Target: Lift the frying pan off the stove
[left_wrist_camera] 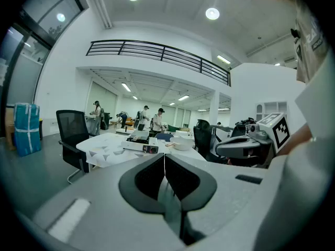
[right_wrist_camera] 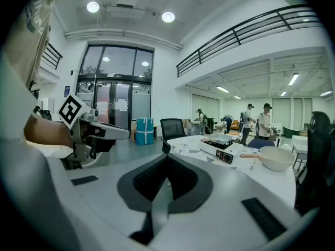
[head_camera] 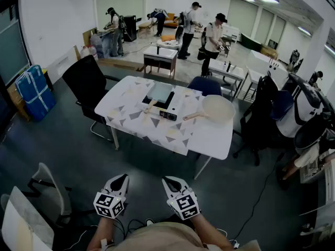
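Observation:
A square grey frying pan [head_camera: 160, 92] with a wooden handle sits on the black portable stove [head_camera: 168, 114] on the white table [head_camera: 209, 140], far ahead of me. The left gripper view shows the pan [left_wrist_camera: 139, 135] small in the distance, and the right gripper view has it [right_wrist_camera: 222, 138] on the stove [right_wrist_camera: 226, 152] too. My left gripper [head_camera: 121, 178] and right gripper [head_camera: 169, 181] are held low near my body, well short of the table. Both are shut with nothing between the jaws.
A round cream pan [head_camera: 219, 109] with a wooden handle lies on the table right of the stove. A black office chair [head_camera: 86, 82] stands at the table's left, a blue chair [head_camera: 205, 85] behind it, and a white chair [head_camera: 44, 192] near my left. Several people work at the back.

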`<state>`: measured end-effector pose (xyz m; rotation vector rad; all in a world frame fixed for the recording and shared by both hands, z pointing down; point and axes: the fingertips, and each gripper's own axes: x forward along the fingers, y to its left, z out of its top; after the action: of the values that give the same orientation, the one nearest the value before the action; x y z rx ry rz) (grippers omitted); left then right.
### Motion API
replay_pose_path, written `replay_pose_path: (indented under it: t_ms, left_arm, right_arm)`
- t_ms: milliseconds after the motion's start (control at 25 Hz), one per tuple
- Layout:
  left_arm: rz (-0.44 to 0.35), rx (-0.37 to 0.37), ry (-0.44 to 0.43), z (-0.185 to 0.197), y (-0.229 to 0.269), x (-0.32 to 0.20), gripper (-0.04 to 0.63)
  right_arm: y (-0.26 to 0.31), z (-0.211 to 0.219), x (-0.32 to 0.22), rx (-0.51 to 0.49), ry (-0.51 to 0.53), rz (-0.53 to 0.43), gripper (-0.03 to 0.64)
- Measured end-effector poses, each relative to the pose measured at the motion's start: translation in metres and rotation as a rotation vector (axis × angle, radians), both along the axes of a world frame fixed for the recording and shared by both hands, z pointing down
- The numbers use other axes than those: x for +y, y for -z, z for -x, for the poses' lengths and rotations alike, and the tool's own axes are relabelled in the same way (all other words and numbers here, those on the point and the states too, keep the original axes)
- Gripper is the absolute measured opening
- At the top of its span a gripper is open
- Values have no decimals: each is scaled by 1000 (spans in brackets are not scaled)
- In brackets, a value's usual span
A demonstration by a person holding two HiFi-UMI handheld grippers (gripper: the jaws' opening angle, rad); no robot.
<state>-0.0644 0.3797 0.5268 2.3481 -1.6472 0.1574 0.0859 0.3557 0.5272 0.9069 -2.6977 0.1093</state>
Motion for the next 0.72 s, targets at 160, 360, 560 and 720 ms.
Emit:
replay_pose_path:
  t_ms: [160, 360, 560, 720]
  left_arm:
    - [41, 25, -10, 9, -17, 2, -11]
    - [77, 54, -7, 14, -37, -9, -11]
    - [80, 26, -49, 10, -34, -40, -11]
    - [102, 3, -76, 0, -35, -69, -11]
  right_arm:
    - [-1, 6, -4, 1, -24, 10, -4]
    - [-6, 8, -22, -13, -35, 16, -4]
    - [-18, 15, -52, -42, -18, 41, -3]
    - [-37, 14, -79, -27, 10, 55, -3]
